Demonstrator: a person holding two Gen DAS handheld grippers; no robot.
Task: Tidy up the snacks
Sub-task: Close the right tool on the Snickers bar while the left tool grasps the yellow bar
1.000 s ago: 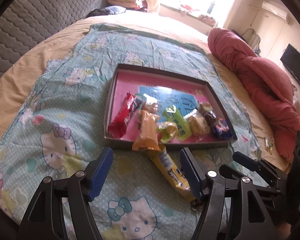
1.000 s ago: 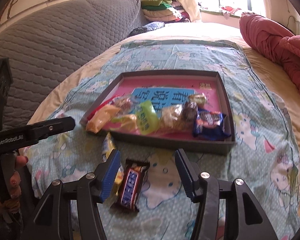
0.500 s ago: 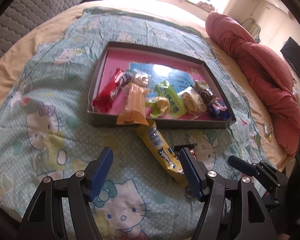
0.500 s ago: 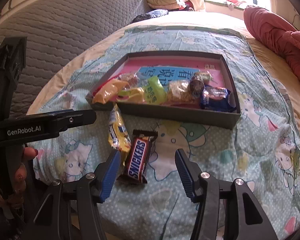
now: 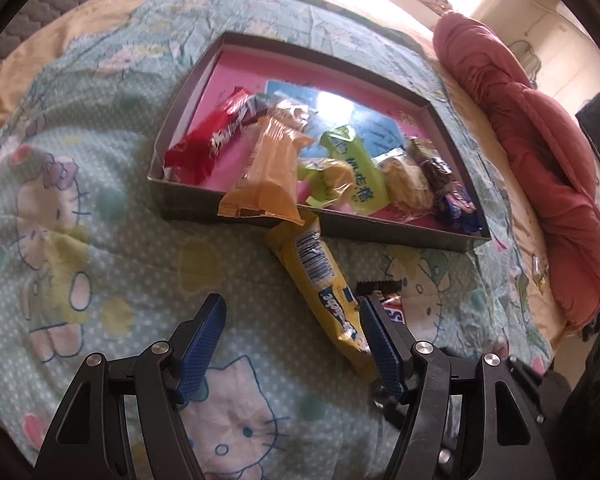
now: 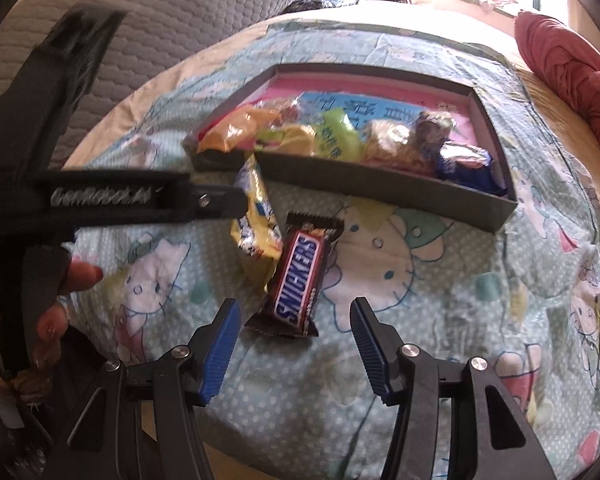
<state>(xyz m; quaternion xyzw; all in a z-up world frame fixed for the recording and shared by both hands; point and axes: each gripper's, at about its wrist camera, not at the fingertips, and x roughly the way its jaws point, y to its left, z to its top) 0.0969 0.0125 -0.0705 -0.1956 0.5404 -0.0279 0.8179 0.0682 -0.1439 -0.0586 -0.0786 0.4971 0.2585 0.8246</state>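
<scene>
Pale turquoise cotton printed with cartoon cats, the bedspread (image 5: 112,240) covers most of both views and is the soft surface everything lies on. On it sits a shallow grey box (image 5: 188,208) with a pink floor, evidently the place where the snacks are being gathered: a red bar (image 5: 216,140), an orange packet (image 5: 268,176) whose end flops over the near wall, a green packet (image 5: 356,168) and a few smaller sweets lie in a loose row along its near side.

Two snacks are not yet in. A long yellow packet (image 5: 320,284) lies on the spread with its far end up against the box wall, and a Snickers bar (image 6: 300,280) rests just beside its near end, touching or slightly overlapping it (hard to say which).

The left gripper (image 5: 292,344) hangs over the spread with jaws apart and nothing between the pads; its right finger stands at the yellow packet's near end. The right gripper (image 6: 296,344) is likewise released and empty, the Snickers bar lying just ahead of the gap between its fingers. So each hand seems lined up on its own loose snack, probably for a paired pickup into the box.
</scene>
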